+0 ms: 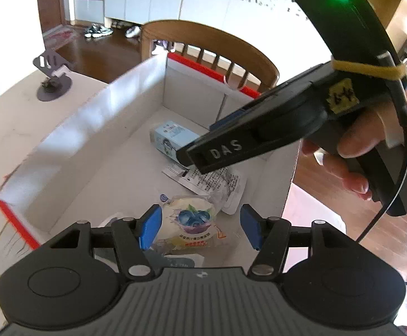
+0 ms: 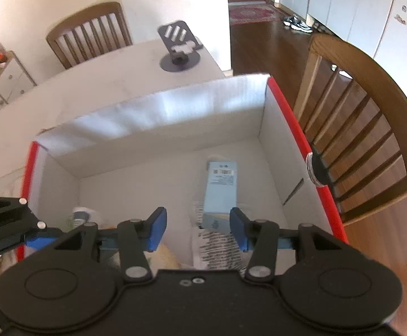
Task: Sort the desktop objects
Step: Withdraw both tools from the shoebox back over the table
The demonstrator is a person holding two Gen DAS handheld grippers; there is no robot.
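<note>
A white cardboard box with red edges [image 1: 136,84] [image 2: 161,106] stands on the table. Inside lie a light blue carton [image 1: 172,137] [image 2: 221,187], a printed sachet [image 1: 214,180] [image 2: 220,249] and a blueberry snack packet [image 1: 192,221]. My left gripper [image 1: 200,226] is open and empty, hovering over the blueberry packet. My right gripper [image 2: 198,229] is open and empty above the box, over the sachet and the carton's near end. In the left wrist view the right gripper's body [image 1: 259,137] reaches in from the right over the box.
A dark phone stand [image 1: 53,84] [image 2: 179,47] sits on the white table [image 1: 13,123] beyond the box. Wooden chairs [image 1: 212,44] [image 2: 371,128] stand close to the box's far and right sides. A second chair [image 2: 91,30] is at the table's far end.
</note>
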